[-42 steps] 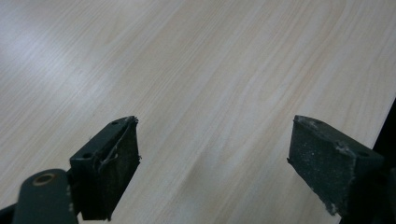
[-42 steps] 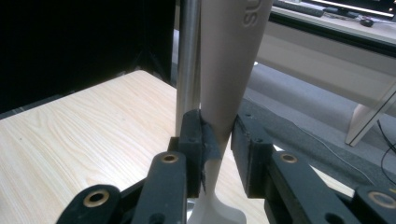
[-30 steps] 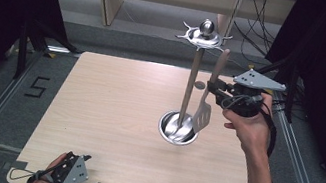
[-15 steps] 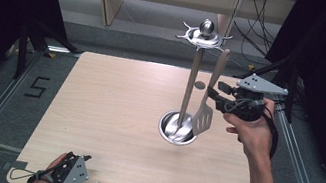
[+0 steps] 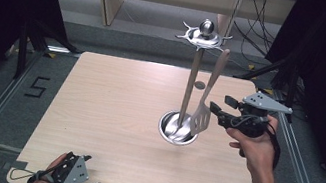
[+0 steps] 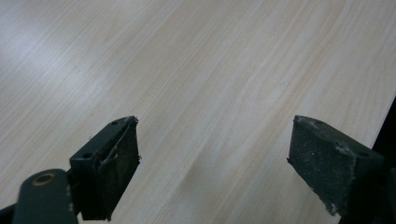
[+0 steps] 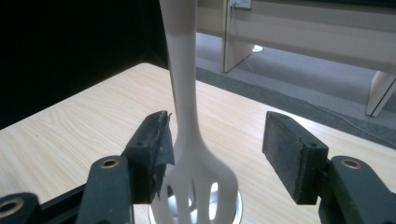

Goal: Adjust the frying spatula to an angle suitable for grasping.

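Slotted spatula (image 5: 204,110) hangs from rack (image 5: 201,41), blade over the base dish; right gripper (image 5: 216,115) jaws just opened, astride the neck, left pad maybe touching it; looks light, stiff, smooth plastic that may swing, so regrip the narrow neck above the blade.

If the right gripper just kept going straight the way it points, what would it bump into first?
Probably the slotted spatula, which hangs between the open jaws of the right gripper. The stand's round metal base lies just beyond it, though depth is hard to judge.
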Demonstrator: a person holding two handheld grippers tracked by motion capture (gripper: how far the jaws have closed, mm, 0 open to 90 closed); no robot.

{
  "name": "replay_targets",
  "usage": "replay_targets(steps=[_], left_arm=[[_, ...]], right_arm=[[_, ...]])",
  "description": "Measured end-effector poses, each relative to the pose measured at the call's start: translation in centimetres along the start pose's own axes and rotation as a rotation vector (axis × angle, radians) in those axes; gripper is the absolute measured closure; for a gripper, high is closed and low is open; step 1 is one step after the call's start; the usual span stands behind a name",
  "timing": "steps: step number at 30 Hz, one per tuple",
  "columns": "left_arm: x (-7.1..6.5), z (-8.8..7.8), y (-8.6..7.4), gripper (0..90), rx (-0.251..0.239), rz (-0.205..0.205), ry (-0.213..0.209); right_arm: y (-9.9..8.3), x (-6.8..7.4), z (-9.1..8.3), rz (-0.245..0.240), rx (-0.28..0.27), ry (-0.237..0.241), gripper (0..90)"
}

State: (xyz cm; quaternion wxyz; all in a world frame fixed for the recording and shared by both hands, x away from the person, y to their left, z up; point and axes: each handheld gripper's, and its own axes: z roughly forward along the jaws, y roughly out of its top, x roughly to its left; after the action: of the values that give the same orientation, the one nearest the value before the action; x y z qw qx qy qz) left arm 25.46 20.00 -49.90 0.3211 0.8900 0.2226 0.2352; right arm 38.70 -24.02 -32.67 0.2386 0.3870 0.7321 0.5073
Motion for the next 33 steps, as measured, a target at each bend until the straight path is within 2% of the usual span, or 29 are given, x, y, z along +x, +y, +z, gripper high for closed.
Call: replay_targets(steps=[1,2,7,8,9,10,11,13,14,17,21,22,23,24,25,26,27,28,29,30,32,33], left_arm=[[0.0,0.0,0.0,15.6,0.001,0.003,0.002],[0.0,0.0,0.0,15.5,-0.001,0.000,0.000],[0.0,0.0,0.0,15.5,0.001,0.000,0.008],[0.0,0.0,0.0,15.5,0.001,0.001,0.002],[0.0,0.0,0.0,15.5,0.000,0.002,0.008],[0.0,0.0,0.0,15.6,-0.003,-0.003,-0.005],[0.0,0.0,0.0,15.6,-0.003,-0.003,-0.005],[0.0,0.0,0.0,15.5,-0.003,0.001,0.001],[0.0,0.0,0.0,15.5,-0.003,0.001,0.001],[0.0,0.0,0.0,15.5,-0.002,0.003,0.001],[0.0,-0.1,0.0,15.5,-0.003,0.004,0.003],[0.0,-0.1,0.0,15.5,-0.002,0.004,0.003],[0.0,0.0,0.0,15.5,0.000,0.002,-0.001],[0.0,0.0,0.0,15.5,-0.003,-0.003,-0.005],[0.0,0.0,0.0,15.5,-0.003,-0.003,-0.005],[0.1,0.0,0.0,15.5,0.001,0.002,-0.001],[0.1,0.0,0.0,15.5,0.001,0.002,-0.001],[0.1,0.0,0.0,15.5,0.002,0.000,-0.002],[0.1,0.0,0.0,15.5,0.002,0.000,-0.002],[0.1,0.0,0.1,15.5,0.001,0.000,-0.003],[0.0,-0.1,0.2,15.5,-0.008,-0.002,-0.008],[0.0,-0.1,0.2,15.6,-0.008,-0.002,-0.008]], right_arm=[[-0.4,-0.1,0.0,0.003,-0.008,-0.003,41.1],[-1.1,0.0,-0.2,0.026,0.000,-0.007,41.2],[-2.4,-0.2,-0.2,0.031,-0.004,-0.001,41.0],[-2.9,-0.2,0.0,0.037,0.026,0.007,40.5],[-3.0,-0.2,0.1,0.021,0.019,-0.002,40.4],[-3.1,-0.1,0.1,0.045,0.025,-0.008,40.4],[-3.1,-0.1,0.1,0.045,0.025,-0.008,40.4],[-3.2,-0.1,0.0,0.046,0.036,0.013,40.4],[-3.3,-0.1,0.1,0.026,0.028,-0.002,40.4],[-3.4,-0.1,0.1,0.012,0.026,0.002,40.3],[-3.7,0.2,0.1,0.036,0.040,0.000,40.1],[-3.9,0.1,0.2,0.007,0.037,0.004,39.9],[-3.9,0.1,0.2,0.007,0.037,0.004,39.9],[-4.0,0.3,0.2,0.039,0.055,0.019,39.8],[-4.1,0.1,0.3,0.011,0.041,0.005,39.5],[-4.2,0.4,0.3,0.049,0.052,0.014,39.4],[-4.2,0.4,0.3,0.049,0.052,0.014,39.4],[-4.4,0.1,0.3,0.010,0.048,0.005,39.2],[-4.4,0.1,0.3,0.010,0.048,0.005,39.2],[-4.7,0.3,0.2,0.044,0.071,0.010,39.1],[-4.9,0.0,0.4,0.029,0.068,0.008,38.9],[-5.1,0.1,0.4,0.045,0.077,0.015,38.8]])
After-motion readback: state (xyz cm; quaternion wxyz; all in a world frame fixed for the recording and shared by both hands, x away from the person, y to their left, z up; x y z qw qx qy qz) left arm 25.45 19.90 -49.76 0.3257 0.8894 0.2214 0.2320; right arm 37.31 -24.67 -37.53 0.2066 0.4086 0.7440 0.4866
